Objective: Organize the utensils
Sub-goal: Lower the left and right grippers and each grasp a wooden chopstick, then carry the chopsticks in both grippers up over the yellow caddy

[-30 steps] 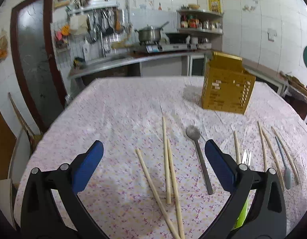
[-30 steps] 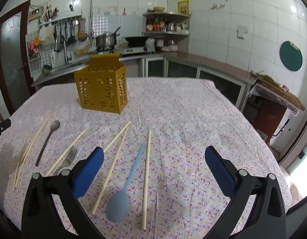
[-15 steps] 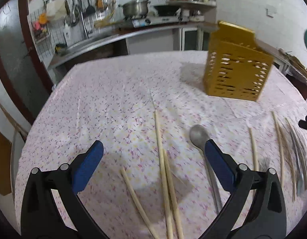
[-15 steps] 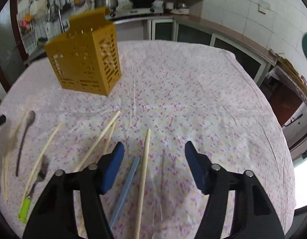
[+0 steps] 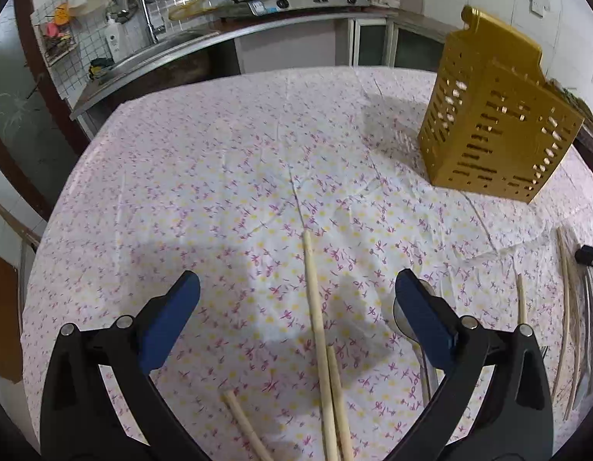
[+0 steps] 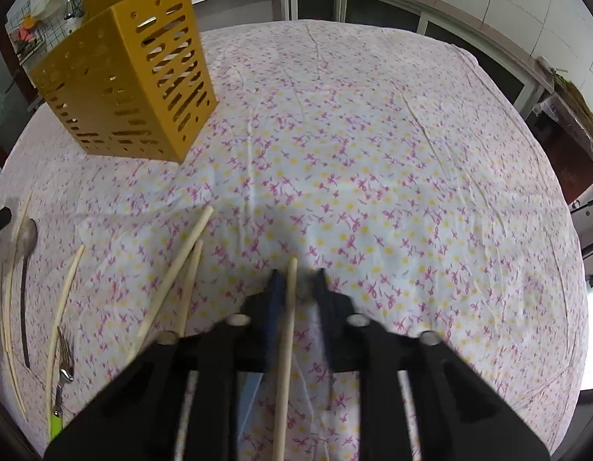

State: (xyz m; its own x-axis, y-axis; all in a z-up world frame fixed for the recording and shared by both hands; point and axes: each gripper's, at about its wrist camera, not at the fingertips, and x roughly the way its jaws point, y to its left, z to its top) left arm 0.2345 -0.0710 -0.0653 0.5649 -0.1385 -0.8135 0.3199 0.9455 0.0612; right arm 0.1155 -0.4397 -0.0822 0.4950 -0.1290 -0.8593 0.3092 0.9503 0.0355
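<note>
My right gripper (image 6: 296, 280) jaws nearly closed around a light, stiff, slippery chopstick (image 6: 286, 338) near its twelve-o'clock tip; left gripper (image 5: 296, 307) jaws wide, empty.

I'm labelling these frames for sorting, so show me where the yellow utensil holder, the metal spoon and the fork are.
yellow utensil holder (image 6: 123, 88), right wrist view, slotted front wall.
metal spoon (image 6: 27, 235), right wrist view, bowl.
fork (image 6: 65, 353), right wrist view, tines.

White tiled wall (image 5: 565, 19) upper right; steel counter (image 5: 204, 44) upper centre; floral tablecloth (image 5: 219, 176) fills middle; dark cabinets (image 6: 373, 7) top.
</note>
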